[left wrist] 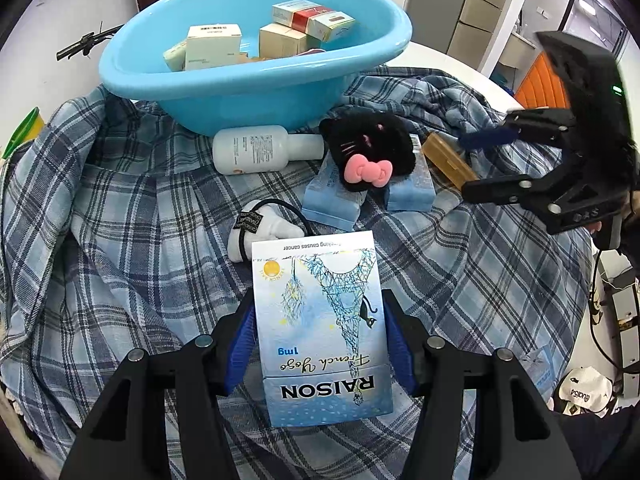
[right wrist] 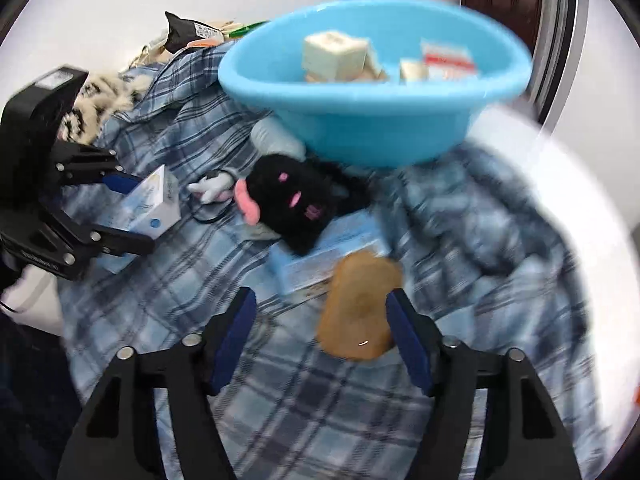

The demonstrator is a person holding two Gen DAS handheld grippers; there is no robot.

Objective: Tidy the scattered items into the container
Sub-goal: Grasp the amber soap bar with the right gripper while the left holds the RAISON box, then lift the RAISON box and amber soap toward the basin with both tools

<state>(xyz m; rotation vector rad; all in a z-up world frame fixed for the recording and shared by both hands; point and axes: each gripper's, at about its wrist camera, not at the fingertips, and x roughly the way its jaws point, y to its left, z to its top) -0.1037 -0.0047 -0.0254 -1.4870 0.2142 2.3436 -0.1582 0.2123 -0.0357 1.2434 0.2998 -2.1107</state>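
Observation:
A blue basin (left wrist: 248, 76) holding several small boxes stands at the back of a plaid cloth; it also shows in the right wrist view (right wrist: 376, 120). My left gripper (left wrist: 318, 336) is shut on a light blue RAISON cigarette box (left wrist: 324, 328), also seen in the right wrist view (right wrist: 150, 204). My right gripper (right wrist: 320, 328) is open, its jaws wide around a brown case (right wrist: 358, 308) without touching it; the gripper shows in the left wrist view (left wrist: 480, 164). A black plush cat (left wrist: 370, 152) lies on blue boxes (left wrist: 332, 196). A white bottle (left wrist: 260, 150) lies by the basin.
The plaid cloth (left wrist: 120, 240) covers a round white table (right wrist: 592, 184). A small white plush with a black hair band (left wrist: 260, 228) lies near the held box. Bags and clutter (right wrist: 192, 32) sit behind the cloth. The right wrist view is motion-blurred.

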